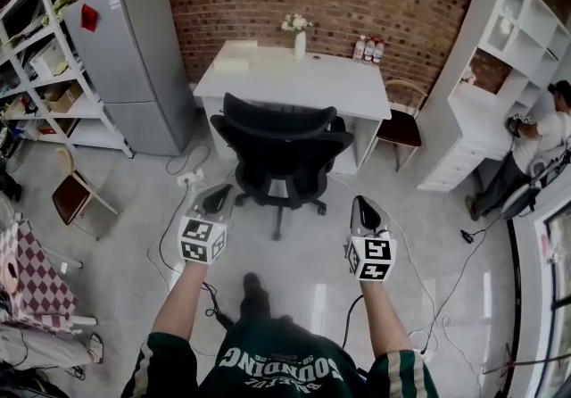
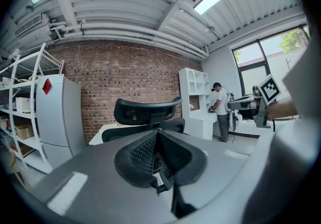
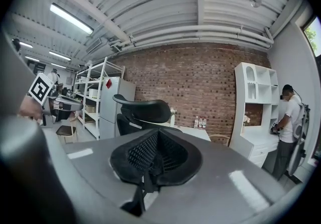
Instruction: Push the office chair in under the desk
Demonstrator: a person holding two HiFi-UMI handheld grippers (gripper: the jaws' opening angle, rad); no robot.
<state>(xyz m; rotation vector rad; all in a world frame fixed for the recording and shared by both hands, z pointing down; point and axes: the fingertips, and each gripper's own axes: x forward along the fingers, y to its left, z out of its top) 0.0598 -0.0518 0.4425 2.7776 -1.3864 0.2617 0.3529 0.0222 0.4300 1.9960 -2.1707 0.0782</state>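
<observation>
- The chair [image 1: 281, 142] stands on the open floor just before the desk [image 1: 268, 75]. Its back is turned to the person, and its wheeled base is still clear of the desk's knee gap.
- The left gripper [image 1: 217, 196] and right gripper [image 1: 363, 206] are held out low, one on each side of the chair's base. The chair lies straight ahead and between them.
- Each gripper view shows its own jaws pressed together with nothing between them: the left gripper [image 2: 159, 155] looks at the backrest dead ahead, and the right gripper [image 3: 155, 155] sees it ahead and slightly left.
- The backrest's broad side runs left to right, parallel to the desk's front edge, so a push would likely go straight forward against it.
- Neither hand is plainly nearer. Both are short of the backrest and not touching it.
- A vase [image 1: 300, 45] at the desk's far edge holds white flowers, and bottles [image 1: 368, 49] stand near its right corner.
- The rack [image 1: 53, 75] at left holds boxes. A second person [image 1: 540, 142] stands at the white cabinet [image 1: 500, 57] on the right.
</observation>
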